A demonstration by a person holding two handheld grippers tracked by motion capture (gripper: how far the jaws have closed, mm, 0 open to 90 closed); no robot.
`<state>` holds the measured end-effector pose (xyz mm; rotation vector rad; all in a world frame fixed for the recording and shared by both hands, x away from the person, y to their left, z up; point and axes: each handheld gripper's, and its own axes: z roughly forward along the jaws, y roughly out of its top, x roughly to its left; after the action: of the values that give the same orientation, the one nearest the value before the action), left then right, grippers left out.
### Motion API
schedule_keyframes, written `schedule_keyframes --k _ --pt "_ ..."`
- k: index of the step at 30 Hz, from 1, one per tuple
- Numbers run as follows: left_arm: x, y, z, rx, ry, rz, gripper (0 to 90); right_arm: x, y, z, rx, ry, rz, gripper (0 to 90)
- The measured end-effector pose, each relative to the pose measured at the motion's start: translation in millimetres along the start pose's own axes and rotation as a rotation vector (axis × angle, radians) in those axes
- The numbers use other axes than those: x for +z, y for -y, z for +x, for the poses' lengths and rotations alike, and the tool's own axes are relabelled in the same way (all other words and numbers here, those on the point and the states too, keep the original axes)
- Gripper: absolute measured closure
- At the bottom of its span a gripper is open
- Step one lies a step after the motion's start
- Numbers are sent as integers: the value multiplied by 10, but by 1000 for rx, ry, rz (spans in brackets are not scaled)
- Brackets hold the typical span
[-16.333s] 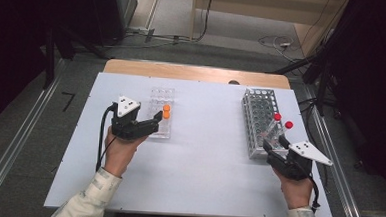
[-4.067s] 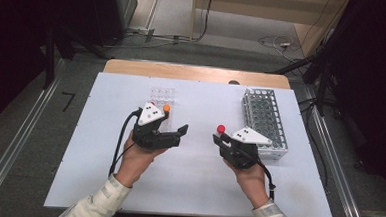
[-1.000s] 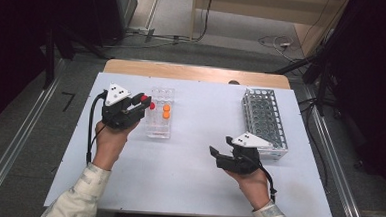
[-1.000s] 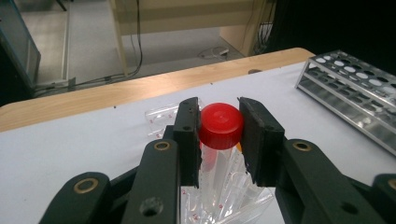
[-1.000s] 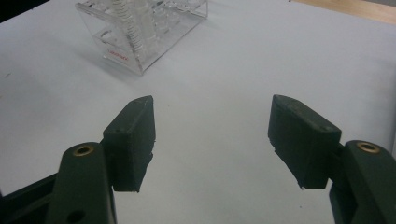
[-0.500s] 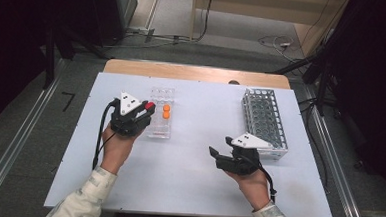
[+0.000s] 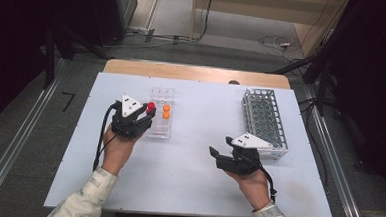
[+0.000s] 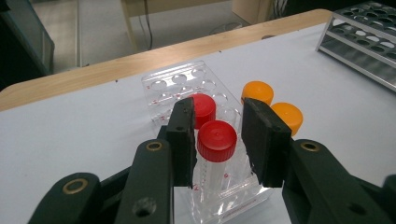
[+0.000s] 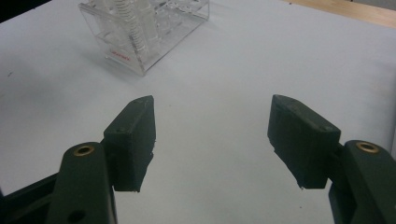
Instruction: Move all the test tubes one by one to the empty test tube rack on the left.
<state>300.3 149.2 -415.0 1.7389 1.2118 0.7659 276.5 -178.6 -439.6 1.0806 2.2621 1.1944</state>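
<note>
Left gripper view: second red-capped tube (image 8: 201, 109) behind the jaw-flanked red-capped tube (image 8: 216, 145).

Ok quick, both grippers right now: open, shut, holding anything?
Left gripper: jaws just opening, gaps beside the red-capped tube standing in the clear rack.
Right gripper: open, empty.

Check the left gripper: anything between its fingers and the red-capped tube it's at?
Nothing visible. The front red-capped tube stands in the clear rack directly between the left gripper fingers, which have just been opening, with gaps on both sides. A second red cap sits behind; two orange caps stand aside.
</note>
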Motion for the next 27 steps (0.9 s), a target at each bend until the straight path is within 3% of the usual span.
schedule_keyframes --k 10,15,19,27 --pt "-85 -19 3 -42 39 -13 587 -11 1 -17 3 5 -5 310" --pt "-140 -1 2 -73 56 -14 448 -26 6 -38 9 7 -5 310" --pt "-167 34 -33 -92 23 -16 279 -41 3 -64 14 13 -11 310" --pt "-228 146 -63 -108 33 1 228 -47 -3 -88 18 18 -15 310"
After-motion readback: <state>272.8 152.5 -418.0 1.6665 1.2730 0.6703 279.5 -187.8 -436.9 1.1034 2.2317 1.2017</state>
